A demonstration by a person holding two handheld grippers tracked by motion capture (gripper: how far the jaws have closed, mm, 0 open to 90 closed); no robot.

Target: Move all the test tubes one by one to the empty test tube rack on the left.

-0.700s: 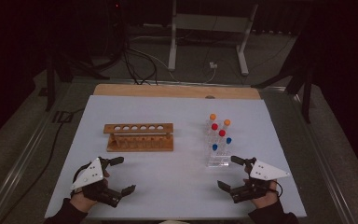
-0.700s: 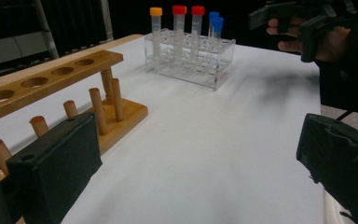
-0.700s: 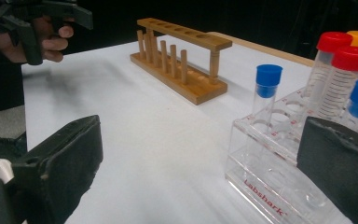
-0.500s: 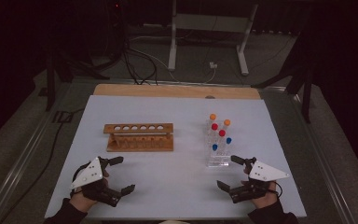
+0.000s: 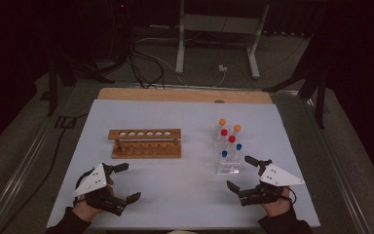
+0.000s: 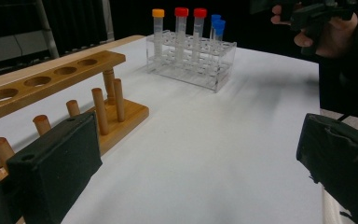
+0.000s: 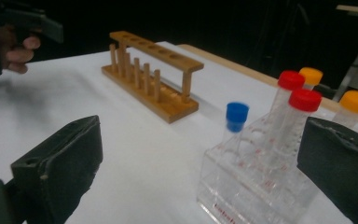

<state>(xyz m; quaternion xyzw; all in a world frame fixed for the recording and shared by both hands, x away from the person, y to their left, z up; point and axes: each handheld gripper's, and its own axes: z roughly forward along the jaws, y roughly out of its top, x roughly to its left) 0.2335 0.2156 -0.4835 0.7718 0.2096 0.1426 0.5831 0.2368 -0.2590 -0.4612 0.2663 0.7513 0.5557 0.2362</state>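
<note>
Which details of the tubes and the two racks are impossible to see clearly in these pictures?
- Second blue-capped tube: in the right gripper view, hidden behind the right claw.
- Clear rack: right gripper view, its near corner is cut off by the bottom edge; its red lettering is too blurred to read.
- Wooden rack: left gripper view, its left end is cut off by the edge and covered by the left claw.
- Tube contents: high view, too small and dim.

The long wooden rack with round holes (image 5: 145,144) is looking like light, unvarnished wood, matt with smooth dowels. The clear plastic tube rack (image 5: 228,157) is shining glossy, holding see-through tubes with coloured plastic caps (image 7: 305,99). The pale blue-white table cover (image 5: 185,185) is looking flat and matt. Black gripper pads (image 6: 56,163) are looking rubbery, slightly rough.
</note>
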